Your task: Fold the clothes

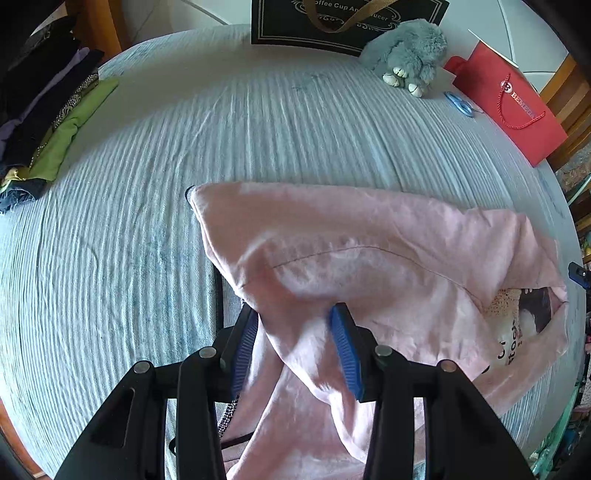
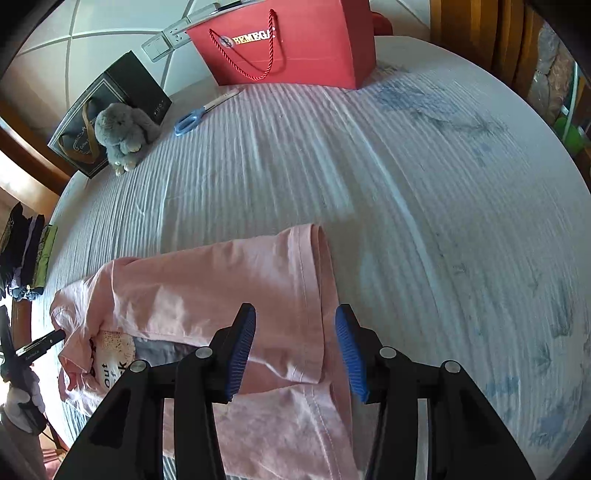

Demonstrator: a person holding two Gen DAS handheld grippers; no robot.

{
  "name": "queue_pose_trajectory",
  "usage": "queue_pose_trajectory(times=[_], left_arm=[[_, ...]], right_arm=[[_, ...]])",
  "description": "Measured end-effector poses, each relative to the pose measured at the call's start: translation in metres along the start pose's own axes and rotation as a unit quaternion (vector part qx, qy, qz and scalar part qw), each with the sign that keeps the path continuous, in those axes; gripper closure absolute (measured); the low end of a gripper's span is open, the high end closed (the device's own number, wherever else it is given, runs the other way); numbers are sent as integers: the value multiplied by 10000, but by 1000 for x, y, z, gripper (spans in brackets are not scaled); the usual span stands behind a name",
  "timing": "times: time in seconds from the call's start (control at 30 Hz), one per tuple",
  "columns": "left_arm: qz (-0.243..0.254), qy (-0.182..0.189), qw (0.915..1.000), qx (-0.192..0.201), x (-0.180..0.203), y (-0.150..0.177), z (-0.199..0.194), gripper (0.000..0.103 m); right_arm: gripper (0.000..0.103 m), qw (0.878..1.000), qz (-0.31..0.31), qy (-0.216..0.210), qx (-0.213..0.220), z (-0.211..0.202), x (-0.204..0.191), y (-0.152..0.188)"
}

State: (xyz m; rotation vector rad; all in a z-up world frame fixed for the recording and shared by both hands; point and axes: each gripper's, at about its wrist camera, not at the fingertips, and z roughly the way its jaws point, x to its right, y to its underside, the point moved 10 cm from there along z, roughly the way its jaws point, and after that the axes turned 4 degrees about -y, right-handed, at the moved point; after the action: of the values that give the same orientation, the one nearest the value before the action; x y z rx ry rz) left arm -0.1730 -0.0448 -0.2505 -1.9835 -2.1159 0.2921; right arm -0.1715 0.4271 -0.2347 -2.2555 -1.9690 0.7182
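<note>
A pink T-shirt point(image 1: 369, 258) lies partly folded on the striped pale-blue tablecloth point(image 1: 184, 129); a printed picture shows at its right. My left gripper point(image 1: 295, 325) is open, its blue pads either side of a raised fold of the shirt's left end. In the right wrist view the same shirt point(image 2: 207, 291) lies with its hem end doubled over. My right gripper point(image 2: 295, 325) is open, low over the hem, one pad on each side of the stitched edge. The left gripper's tip shows at the far left of the right wrist view point(image 2: 40, 343).
A stack of folded dark, purple and green clothes point(image 1: 48, 122) sits at the left edge. A grey plush rabbit point(image 1: 406, 55), blue scissors point(image 1: 460, 103), a red gift bag point(image 1: 509, 107) and a black box point(image 1: 332, 22) stand along the far side.
</note>
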Motion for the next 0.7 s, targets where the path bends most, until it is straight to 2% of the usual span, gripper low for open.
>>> queue_pose_trajectory(times=[0.2, 0.23, 0.27, 0.3, 0.33, 0.37, 0.43, 0.47, 0.5, 0.53, 0.6, 0.67, 0.7], left_arm=[[-422, 153, 9990, 81, -11, -15, 5, 61], [-469, 235, 9986, 99, -11, -17, 6, 61], [-405, 193, 9989, 164, -11, -20, 7, 61], [-328, 122, 9991, 230, -11, -22, 7, 70], [-141, -182, 9993, 304, -13, -25, 7, 100], [43, -485, 9981, 380, -14, -30, 7, 101], [319, -1032, 9927, 542, -10, -44, 15, 100], [420, -1167, 9907, 556, -10, -47, 19, 100], [522, -1333, 9882, 537, -11, -48, 25, 97], [614, -1478, 9858, 508, -10, -49, 30, 97], [637, -1338, 9875, 532, -7, -47, 27, 96], [450, -966, 9933, 443, -11, -37, 13, 85], [362, -764, 9952, 484, -11, -34, 4, 75]], right_arm=[[58, 9993, -223, 267, -148, 26, 3, -23], [62, 9986, -351, 390, -102, 26, 2, -25], [74, 9975, -478, 512, -56, 26, 1, -28], [99, 9962, -605, 633, -10, 26, -1, -30], [99, 9944, -733, 755, 37, 26, -2, -33], [99, 9924, -859, 877, 83, 26, -3, -35], [100, 9873, -1112, 1119, 176, 25, -6, -41], [99, 9843, -1238, 1239, 222, 25, -8, -43], [98, 9815, -1340, 1345, 251, 25, -9, -46], [91, 9808, -1330, 1415, 192, 29, -5, -48], [90, 9715, -1448, 1875, 101, 34, 6, -50], [90, 9819, -1147, 1500, 135, 27, 7, -48], [88, 9863, -996, 1296, 214, 18, 6, -46]])
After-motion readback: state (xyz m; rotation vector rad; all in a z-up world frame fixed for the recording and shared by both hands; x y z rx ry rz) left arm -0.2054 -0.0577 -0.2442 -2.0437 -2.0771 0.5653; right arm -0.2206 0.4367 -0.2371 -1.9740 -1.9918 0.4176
